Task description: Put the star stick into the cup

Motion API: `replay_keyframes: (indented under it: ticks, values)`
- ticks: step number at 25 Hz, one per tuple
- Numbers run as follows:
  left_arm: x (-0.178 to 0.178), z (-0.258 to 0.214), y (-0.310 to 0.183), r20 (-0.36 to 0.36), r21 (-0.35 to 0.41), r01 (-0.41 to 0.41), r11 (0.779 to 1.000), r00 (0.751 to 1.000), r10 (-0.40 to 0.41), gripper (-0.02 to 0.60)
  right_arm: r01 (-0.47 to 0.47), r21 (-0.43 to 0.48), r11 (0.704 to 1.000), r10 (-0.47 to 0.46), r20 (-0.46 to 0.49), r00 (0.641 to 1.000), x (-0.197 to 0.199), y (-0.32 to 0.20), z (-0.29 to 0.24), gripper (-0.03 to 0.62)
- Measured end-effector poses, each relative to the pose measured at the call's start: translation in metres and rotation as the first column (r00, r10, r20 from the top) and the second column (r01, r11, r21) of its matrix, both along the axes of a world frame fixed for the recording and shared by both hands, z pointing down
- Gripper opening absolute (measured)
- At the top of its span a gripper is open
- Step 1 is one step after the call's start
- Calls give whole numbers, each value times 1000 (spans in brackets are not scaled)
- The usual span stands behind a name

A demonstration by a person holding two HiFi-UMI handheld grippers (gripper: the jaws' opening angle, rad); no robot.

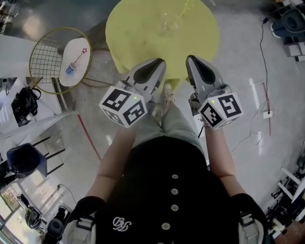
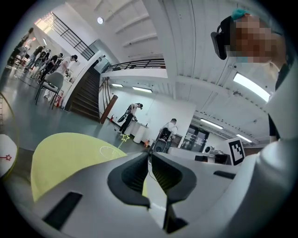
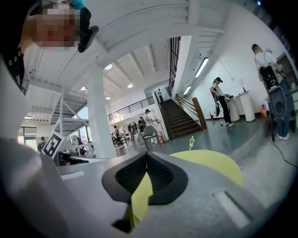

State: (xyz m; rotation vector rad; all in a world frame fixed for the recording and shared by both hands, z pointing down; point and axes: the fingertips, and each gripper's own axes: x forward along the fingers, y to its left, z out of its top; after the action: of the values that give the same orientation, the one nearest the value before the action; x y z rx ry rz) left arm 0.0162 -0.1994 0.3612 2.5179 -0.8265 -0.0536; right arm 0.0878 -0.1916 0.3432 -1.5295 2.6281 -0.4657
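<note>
One round yellow table point(image 1: 128, 28), grey floor point(image 1: 238, 71)

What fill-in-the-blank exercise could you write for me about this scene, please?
1. The round table ahead of the person is ____ in colour.
2. The star stick stands inside the clear ____ on that table.
3. The left tool and right tool both have jaws that are ____, with nothing held.
4. On the small white table, the other stick carries a ____ star.
Missing words: yellow; cup; shut; red.
</note>
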Motion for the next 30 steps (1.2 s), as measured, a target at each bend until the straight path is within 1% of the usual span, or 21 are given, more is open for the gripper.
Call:
replay_keyframes:
  ticks: [9,15,18,21,30]
  values:
    - [0,-13,33,26,43,-51,998,998,50,34,9,11,1000,-9,-7,1000,-14,36,-6,3]
    - [-3,-10,44,31,44,-68,997,997,67,34,12,12,1000,-11,-35,999,-23,47,-6,3]
    - [-5,-5,49,37,32,-77,997,996,76,34,22,10,1000,-21,-53,998,-30,52,-5,3]
    - [-7,-2,51,32,27,-78,997,997,77,34,18,6,1000,-17,-65,998,-32,54,-2,3]
    - [-7,-8,59,5,55,-94,994,996,94,34,-8,23,1000,10,-60,998,-33,63,-4,3]
